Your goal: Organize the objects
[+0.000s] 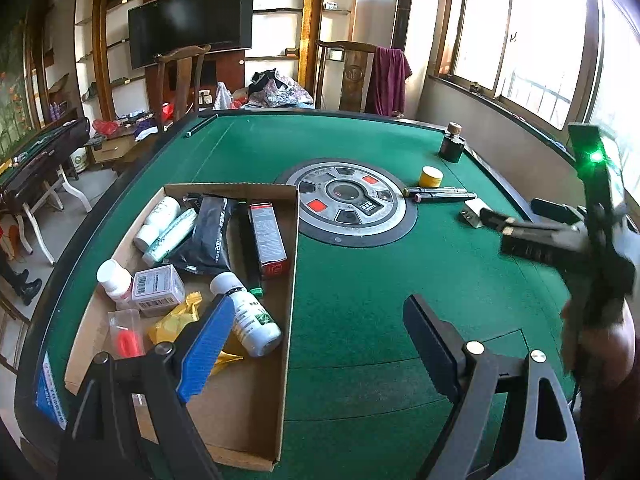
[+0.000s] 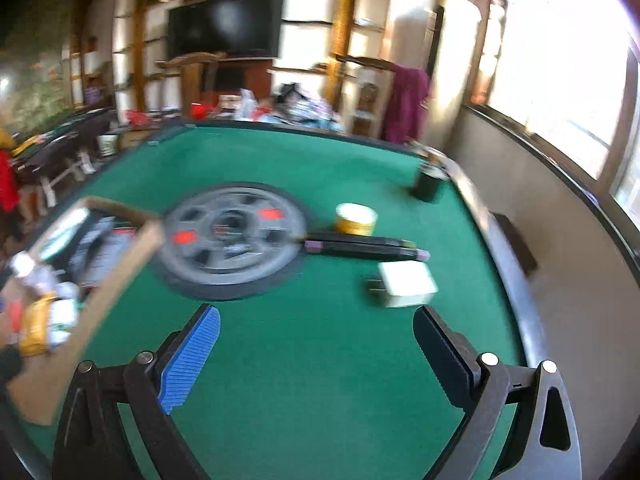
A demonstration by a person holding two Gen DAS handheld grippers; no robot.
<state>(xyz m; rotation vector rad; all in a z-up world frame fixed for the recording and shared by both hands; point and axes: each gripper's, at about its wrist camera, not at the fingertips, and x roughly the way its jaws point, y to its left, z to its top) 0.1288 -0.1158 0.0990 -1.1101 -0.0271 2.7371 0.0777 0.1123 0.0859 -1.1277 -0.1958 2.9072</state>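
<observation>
White charger point(image 2: 406, 289) lies just ahead of the right tongs point(image 2: 316, 354), gaping wide, empty.

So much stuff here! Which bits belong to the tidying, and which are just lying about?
Part of the tidying:
- cardboard box, already holding bottles and packets
- yellow tin
- two markers
- white charger
- dark bottle
- left gripper and right gripper, both open

Just there:
- television
- chairs
- purple cloth

A shallow brown cardboard box point(image 1: 291, 264) sits on the left of the green felt table point(image 1: 360, 320), holding bottles and packets; right of the round grey centre panel point(image 1: 347, 204) lie two dark marker pens point(image 1: 436, 194), behind them a yellow tin point(image 1: 430, 176), before them a white charger plug point(image 2: 406, 284).
</observation>
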